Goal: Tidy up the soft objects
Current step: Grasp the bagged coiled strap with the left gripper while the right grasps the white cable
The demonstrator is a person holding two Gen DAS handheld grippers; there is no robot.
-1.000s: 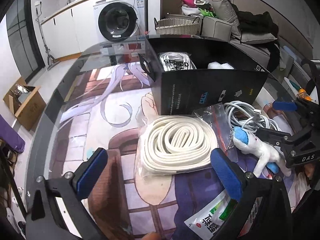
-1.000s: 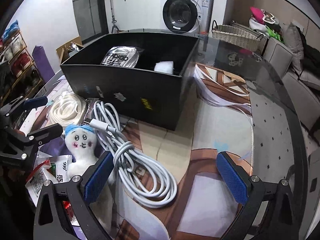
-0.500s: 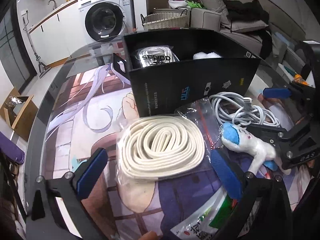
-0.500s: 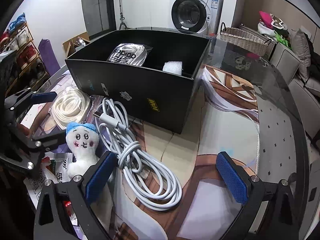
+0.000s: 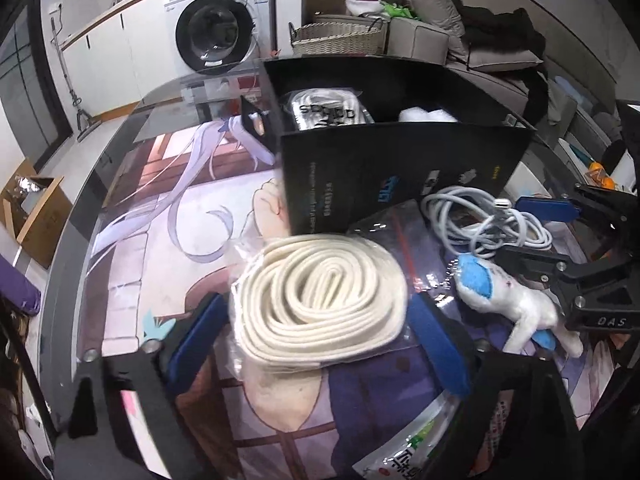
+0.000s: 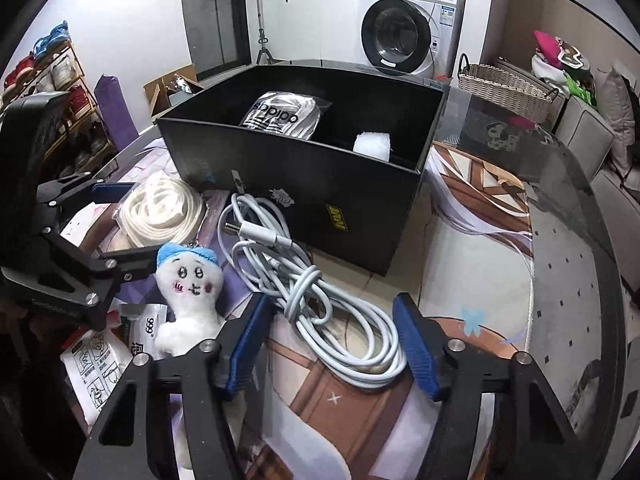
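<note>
A cream coiled strap in a clear bag lies on the printed mat in front of the black box. My left gripper straddles it, jaws closing, blue pads close beside the bag's two sides. In the right wrist view a white coiled cable lies between the closing jaws of my right gripper, its loop close against the right pad. A white plush doll with a blue cap lies between the two grippers. The box holds a bagged striped garment and a white wad.
A printed sachet lies beside the doll. Behind the glass table's far edge stand a wicker basket, a washing machine and a sofa with cushions. A cardboard carton sits on the floor at left.
Both grippers' jaws have narrowed, the left around the bagged strap and the right around the cable. The left gripper has edged forward over the strap; the right has stayed in place.
</note>
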